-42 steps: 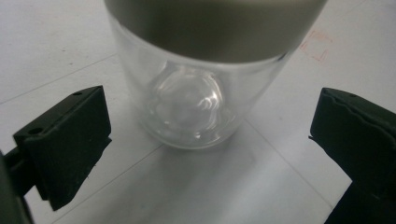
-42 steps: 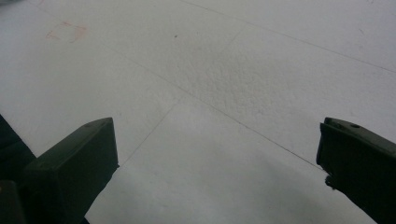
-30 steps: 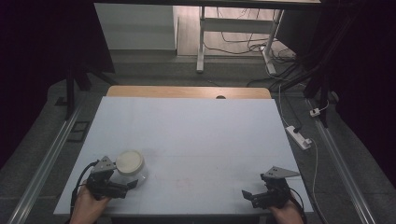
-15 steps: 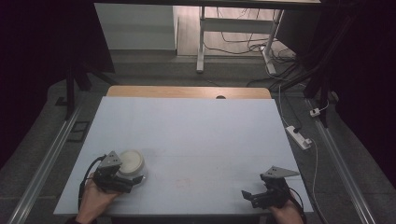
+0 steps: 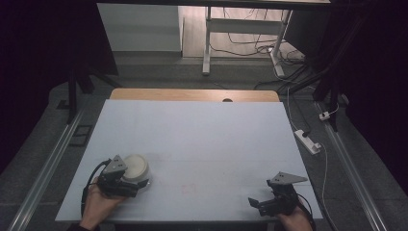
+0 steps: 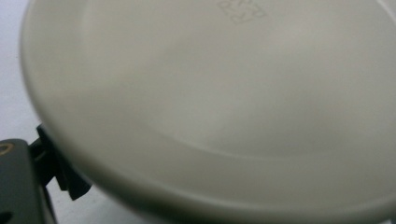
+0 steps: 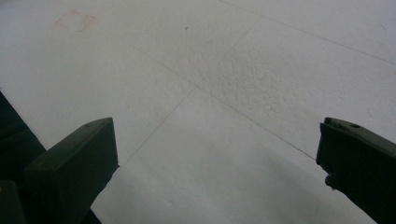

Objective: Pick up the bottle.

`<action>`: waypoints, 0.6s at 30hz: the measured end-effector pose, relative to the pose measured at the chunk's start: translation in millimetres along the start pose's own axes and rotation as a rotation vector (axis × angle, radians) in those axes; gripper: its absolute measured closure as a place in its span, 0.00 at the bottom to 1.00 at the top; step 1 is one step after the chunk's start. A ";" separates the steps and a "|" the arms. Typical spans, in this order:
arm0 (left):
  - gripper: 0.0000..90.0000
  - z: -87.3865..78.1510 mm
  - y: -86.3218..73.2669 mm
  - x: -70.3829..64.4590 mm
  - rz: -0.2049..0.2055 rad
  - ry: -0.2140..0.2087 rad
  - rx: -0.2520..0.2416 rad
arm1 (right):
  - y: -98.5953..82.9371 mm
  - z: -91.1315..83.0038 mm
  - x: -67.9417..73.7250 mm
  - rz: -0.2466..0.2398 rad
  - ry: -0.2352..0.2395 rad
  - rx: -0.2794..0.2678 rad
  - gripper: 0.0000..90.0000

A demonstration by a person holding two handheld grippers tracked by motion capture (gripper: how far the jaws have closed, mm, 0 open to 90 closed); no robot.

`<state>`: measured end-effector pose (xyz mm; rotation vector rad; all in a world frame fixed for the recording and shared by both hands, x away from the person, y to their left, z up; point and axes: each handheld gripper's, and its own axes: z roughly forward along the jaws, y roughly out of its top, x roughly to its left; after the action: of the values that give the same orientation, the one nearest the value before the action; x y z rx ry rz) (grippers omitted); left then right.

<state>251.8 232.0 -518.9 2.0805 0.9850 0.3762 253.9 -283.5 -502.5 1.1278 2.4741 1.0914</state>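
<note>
A white round dish point(image 5: 136, 165) sits near the table's front left corner. My left gripper point(image 5: 136, 184) is shut on its near rim, with a hand behind it. In the left gripper view the dish point(image 6: 224, 102) is very close and blurred. It carries an embossed mark near the top, and one black finger point(image 6: 58, 170) pokes out under its lower left edge. My right gripper point(image 5: 262, 204) rests low at the front right of the table. In the right gripper view it point(image 7: 215, 130) stands open, with bare table between its jaws.
The pale table top point(image 5: 202, 139) has a wooden strip point(image 5: 192, 94) along its far edge. A faint red square mark point(image 5: 188, 188) lies near the front middle. Off the table's right side a power strip point(image 5: 308, 141) and cables lie on the floor.
My left gripper moved forward and right onto the dish, which shifted slightly away from the front edge. The right gripper has stayed put.
</note>
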 end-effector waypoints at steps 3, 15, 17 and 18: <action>0.07 -0.4 0.8 -0.7 0.004 0.006 0.008 | 0.0 0.0 0.0 0.000 -0.001 0.000 0.00; 0.08 -1.7 5.0 -2.5 -0.004 0.025 0.036 | -0.1 -0.4 -0.4 0.001 -0.003 -0.002 0.00; 0.08 -3.1 5.9 -2.8 0.003 0.039 0.037 | -0.1 -0.4 -0.4 0.002 -0.004 -0.002 0.00; 0.08 -4.2 6.5 -2.8 0.002 0.044 0.035 | -0.1 -0.4 -0.5 0.002 -0.003 -0.002 0.00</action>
<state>251.1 229.6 -511.1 2.1129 1.0230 0.4100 254.0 -284.1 -502.4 1.1306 2.4694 1.0921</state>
